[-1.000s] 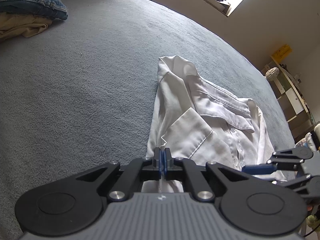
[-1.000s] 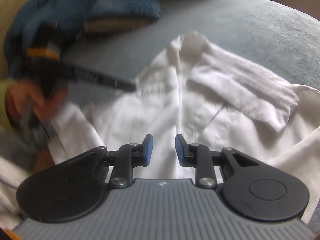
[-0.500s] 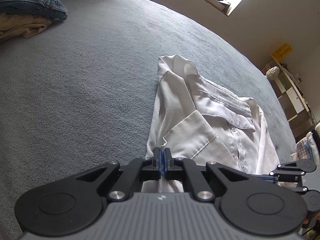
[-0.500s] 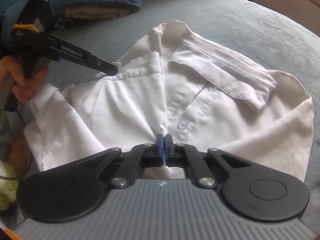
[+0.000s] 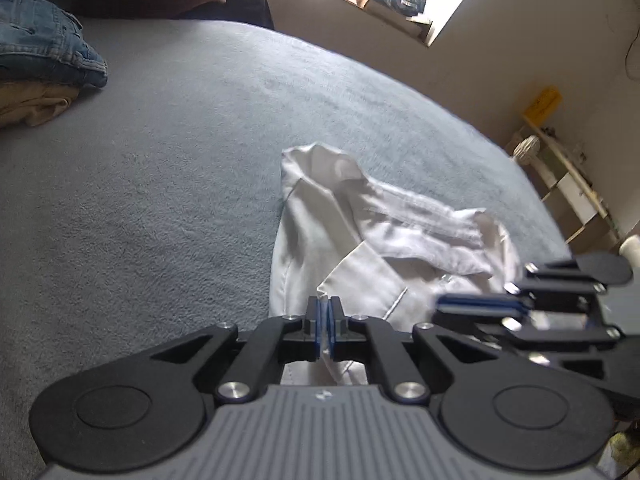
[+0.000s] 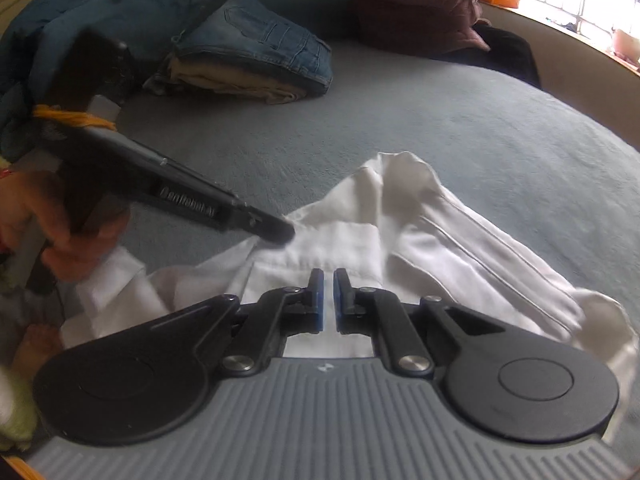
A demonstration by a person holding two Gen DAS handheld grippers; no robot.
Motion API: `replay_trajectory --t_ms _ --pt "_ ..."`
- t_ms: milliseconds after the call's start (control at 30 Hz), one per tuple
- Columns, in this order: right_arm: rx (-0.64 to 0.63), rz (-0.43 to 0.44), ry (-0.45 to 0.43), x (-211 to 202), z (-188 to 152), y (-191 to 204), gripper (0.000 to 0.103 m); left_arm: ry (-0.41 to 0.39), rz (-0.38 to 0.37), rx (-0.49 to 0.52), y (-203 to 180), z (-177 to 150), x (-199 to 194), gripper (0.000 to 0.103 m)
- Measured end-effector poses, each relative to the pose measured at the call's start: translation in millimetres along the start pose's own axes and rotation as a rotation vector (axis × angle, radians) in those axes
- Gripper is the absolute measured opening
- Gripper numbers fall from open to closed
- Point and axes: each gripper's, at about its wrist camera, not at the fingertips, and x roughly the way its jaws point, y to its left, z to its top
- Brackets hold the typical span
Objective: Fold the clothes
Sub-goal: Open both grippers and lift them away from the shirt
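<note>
The white shirt [image 5: 380, 240] lies rumpled on the grey blanket [image 5: 160, 184], well apart from the folded jeans [image 6: 256, 52] stacked at the far side. Your left gripper [image 5: 323, 326] is clamped on a fold of the shirt's near edge, with cloth visible between the blue pads. Your right gripper [image 6: 328, 300] is closed to a narrow slit on the shirt's front panel, just beside the left one, with fabric bunched up to the pads.

Judgement: the cloth is thin, light and limp. It will drape and crease wherever unsupported, and a single layer may slip from a shallow pinch. Take hold at seams, hem or the stiffer collar [image 6: 404, 176], gripping deep. Keep both holds taut and level, or the panel will sag.
</note>
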Motion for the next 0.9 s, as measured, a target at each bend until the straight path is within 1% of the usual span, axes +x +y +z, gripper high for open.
replay_trajectory --t_ms 100,167,200,233,267,300,400,433,500,567,633,667,767,800,900 --pt "-0.005 -0.005 0.017 22 1 -1 0.005 0.019 0.025 0.016 0 -2 8 0.005" --pt "-0.002 -0.006 0.030 35 -2 -2 0.005 0.014 0.016 -0.006 4 -2 6 0.006" --pt "0.003 -0.008 0.040 42 -5 -4 0.004 0.010 0.010 -0.025 6 -1 3 0.010" --pt "0.022 -0.004 0.038 47 -6 -8 0.003 0.006 0.004 -0.044 9 0 0 0.018" --pt "0.049 0.004 0.030 50 -8 -12 0.003 -0.004 0.000 -0.061 11 2 -3 0.023" --pt "0.085 0.017 0.025 52 -8 -18 0.003 -0.029 0.000 -0.073 12 3 -9 0.030" --pt "0.245 0.081 0.025 53 -9 -39 0.004 -0.088 0.007 -0.068 11 8 -28 0.031" --pt "0.300 0.102 0.026 53 -9 -46 0.004 -0.100 0.002 -0.065 9 10 -33 0.031" --pt "0.448 0.173 0.016 50 -15 -65 0.005 -0.110 -0.017 -0.057 6 15 -39 0.031" --pt "0.603 0.248 0.003 46 -21 -84 0.009 -0.099 -0.019 -0.050 1 17 -40 0.031" --pt "0.758 0.324 -0.010 41 -28 -104 0.023 -0.074 -0.019 -0.044 -7 19 -35 0.031" --pt "0.806 0.342 -0.040 31 -29 -112 0.025 -0.064 -0.020 -0.038 -11 18 -34 0.032" --pt "0.830 0.311 -0.175 -29 -35 -128 0.031 -0.034 -0.022 0.002 -25 16 -33 0.040" --pt "0.824 0.289 -0.213 -51 -38 -132 0.032 -0.027 -0.026 0.023 -31 15 -33 0.044" --pt "0.790 0.182 -0.280 -118 -53 -131 0.032 0.013 -0.029 0.099 -53 13 -29 0.046"
